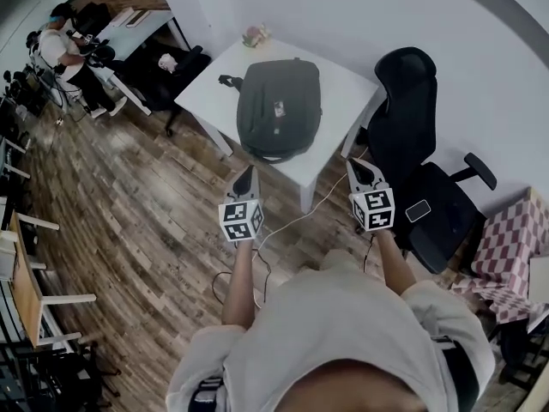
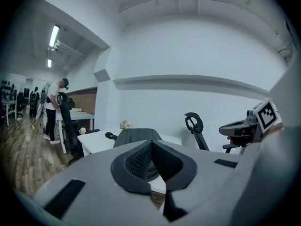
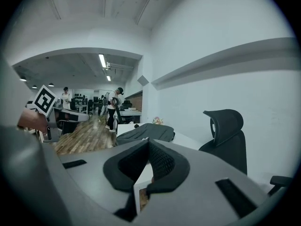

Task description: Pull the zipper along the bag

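Note:
A dark grey backpack (image 1: 280,108) lies flat on a white table (image 1: 343,88). It also shows beyond the jaws as the backpack (image 2: 134,136) in the left gripper view and the backpack (image 3: 146,133) in the right gripper view. Its zipper is too small to make out. My left gripper (image 1: 246,175) is shut and empty, held in the air short of the table's near edge. My right gripper (image 1: 357,168) is shut and empty too, near the table's right corner. Both point toward the bag without touching it.
A black office chair (image 1: 420,170) stands right of the table, with a phone-like thing (image 1: 419,209) on its seat. A small flower ornament (image 1: 255,34) sits at the table's far edge. A white cable (image 1: 296,221) runs over the wooden floor. A person (image 1: 62,54) stands at a desk far left.

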